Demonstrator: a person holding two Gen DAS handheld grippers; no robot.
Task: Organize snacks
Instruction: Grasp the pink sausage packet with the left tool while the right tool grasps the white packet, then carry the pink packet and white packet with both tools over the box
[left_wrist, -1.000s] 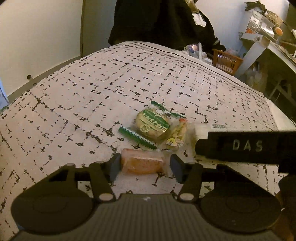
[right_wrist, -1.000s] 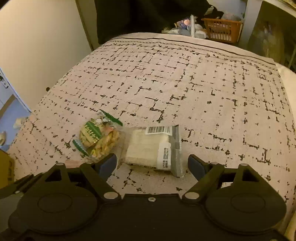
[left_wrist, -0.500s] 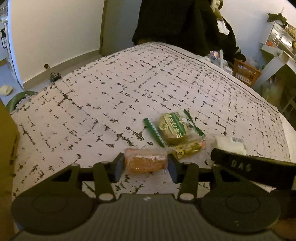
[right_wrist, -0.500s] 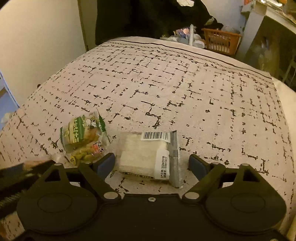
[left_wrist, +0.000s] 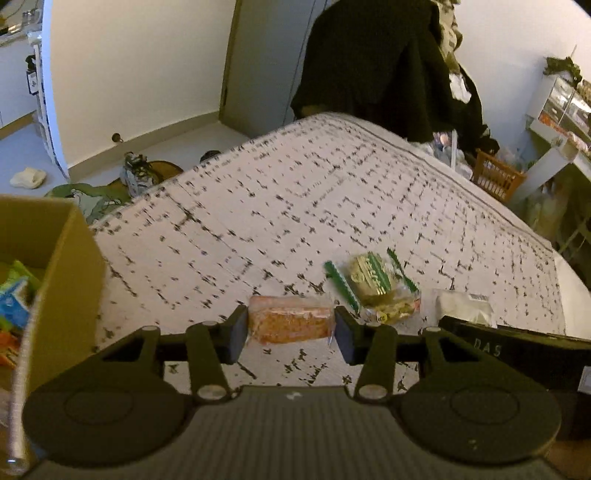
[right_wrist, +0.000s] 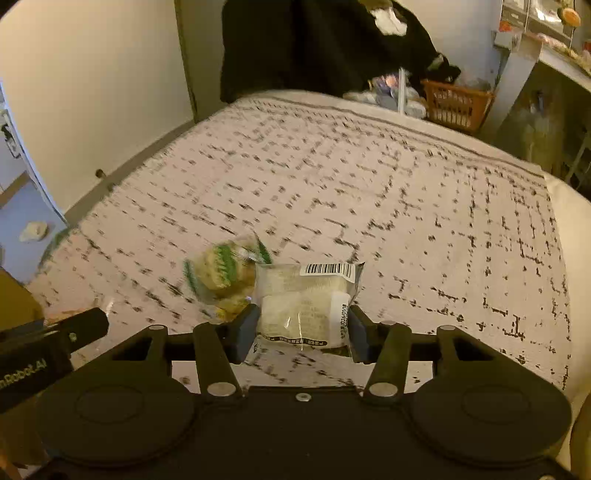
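My left gripper (left_wrist: 291, 326) clamps the orange plastic-wrapped cake (left_wrist: 290, 323); my right gripper (right_wrist: 303, 326), just closing, pinches the white barcoded packet (right_wrist: 304, 306), perhaps loosely; slick film could slip toward six o'clock.

On the bed (left_wrist: 295, 206) the round snack bag (left_wrist: 373, 286) lies between two other packs (one in each gripper), and a box (left_wrist: 55, 280) stands at the bed's left.

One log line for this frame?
left gripper: shut on orange snack | right gripper: jaws just closed on white snack
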